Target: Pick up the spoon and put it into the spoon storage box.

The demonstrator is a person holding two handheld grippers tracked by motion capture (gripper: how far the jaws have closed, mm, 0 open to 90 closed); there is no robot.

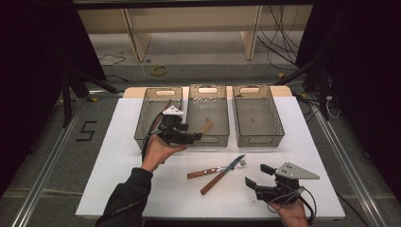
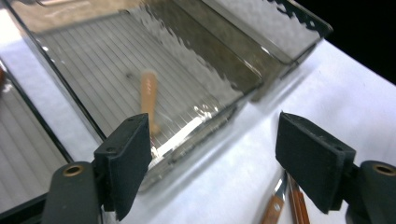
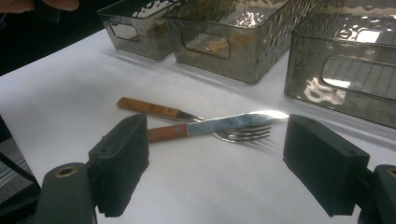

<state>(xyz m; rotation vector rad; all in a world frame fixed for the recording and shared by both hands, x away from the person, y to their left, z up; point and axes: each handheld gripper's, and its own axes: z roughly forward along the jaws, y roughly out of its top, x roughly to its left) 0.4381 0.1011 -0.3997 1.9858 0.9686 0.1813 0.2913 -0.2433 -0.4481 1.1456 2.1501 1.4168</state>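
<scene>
Wood-handled utensil (image 1: 206,126) lies in the middle bin (image 1: 208,100), near that bin's front wall. Its long axis runs diagonally in the high view, wooden handle end up and to the right, metal end down toward the front wall and partly behind the left hand-held gripper (image 1: 196,136). In the left gripper view the handle (image 2: 148,95) is blurred, lying on the ribbed bin floor; what kind of utensil it is cannot be told.

Left hand-held gripper sits at the front edge of the middle bin, jaws spread wide, nothing between the pads.

Left bin (image 1: 158,97) and right bin (image 1: 257,97): no contents to be made out.

On the white counter (image 1: 123,170) in front of the bins, a knife (image 1: 222,175) lies crossed over a fork (image 1: 215,170), both with wooden handles pointing lower left.

Right hand-held gripper (image 1: 257,176) rests near the counter's front right, jaws open and empty, facing the knife and fork.
</scene>
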